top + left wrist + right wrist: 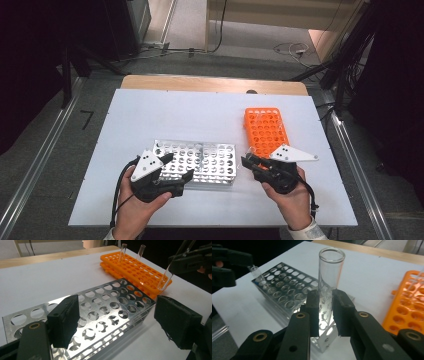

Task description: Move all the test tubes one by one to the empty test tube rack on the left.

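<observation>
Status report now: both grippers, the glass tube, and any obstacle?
Right gripper shut on glass tube, beside the metal rack. Left gripper open, straddling that rack's end. Nothing in the way.

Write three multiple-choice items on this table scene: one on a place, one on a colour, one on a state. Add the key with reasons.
1. Where does the orange rack lie relative to the metal rack, in the high view?
A. to its right and farther back
B. to its left
C. on top of it

2. What colour is the table top?
A. white
B. green
C. black

3. What is the right tool doing?
A. standing open, holding nothing
B. gripping a clear glass tube
C. gripping the orange rack

Key: 1 A, the high view shows the orange rack right of and beyond the metal one. 2 A, the surface is plain white. 3 B, the right gripper view shows both jaws pressed on the tube.
</observation>
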The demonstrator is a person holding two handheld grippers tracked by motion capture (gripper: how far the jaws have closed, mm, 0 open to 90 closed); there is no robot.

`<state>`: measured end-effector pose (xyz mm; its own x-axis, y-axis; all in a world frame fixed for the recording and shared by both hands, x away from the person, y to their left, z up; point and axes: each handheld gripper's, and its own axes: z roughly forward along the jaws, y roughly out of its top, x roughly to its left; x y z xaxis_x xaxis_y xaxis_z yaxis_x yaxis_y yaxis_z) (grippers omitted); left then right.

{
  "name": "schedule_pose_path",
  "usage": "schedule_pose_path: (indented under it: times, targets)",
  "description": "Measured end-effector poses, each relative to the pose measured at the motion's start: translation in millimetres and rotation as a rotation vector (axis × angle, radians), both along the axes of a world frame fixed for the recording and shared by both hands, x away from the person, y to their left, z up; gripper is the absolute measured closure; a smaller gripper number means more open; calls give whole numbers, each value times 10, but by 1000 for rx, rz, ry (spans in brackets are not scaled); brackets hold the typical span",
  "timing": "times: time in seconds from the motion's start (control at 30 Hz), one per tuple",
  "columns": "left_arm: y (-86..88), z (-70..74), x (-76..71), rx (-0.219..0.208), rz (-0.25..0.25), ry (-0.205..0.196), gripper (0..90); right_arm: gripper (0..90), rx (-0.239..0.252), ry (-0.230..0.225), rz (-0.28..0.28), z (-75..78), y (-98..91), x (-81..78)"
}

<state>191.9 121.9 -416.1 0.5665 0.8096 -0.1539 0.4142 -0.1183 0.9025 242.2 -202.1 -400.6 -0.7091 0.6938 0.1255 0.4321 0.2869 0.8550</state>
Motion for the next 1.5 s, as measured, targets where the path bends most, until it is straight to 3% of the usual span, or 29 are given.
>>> schedule_pose_path:
  times: [0.47,0.87,1.2,1.5]
  targets:
    - [-148,25,-46,-10,-56,-3,219,734,-36,23,141,-132,389,-207]
    - [-324,15,-76,1,-116,-2,254,734,-74,32,202,-323,651,-266]
    - [-451,-12,-92,-1,-180,8,494,733,-83,32,237,-369,800,-312]
    - [-481,-42,-86,22,-183,1,715,733,-83,33,241,-367,814,-314]
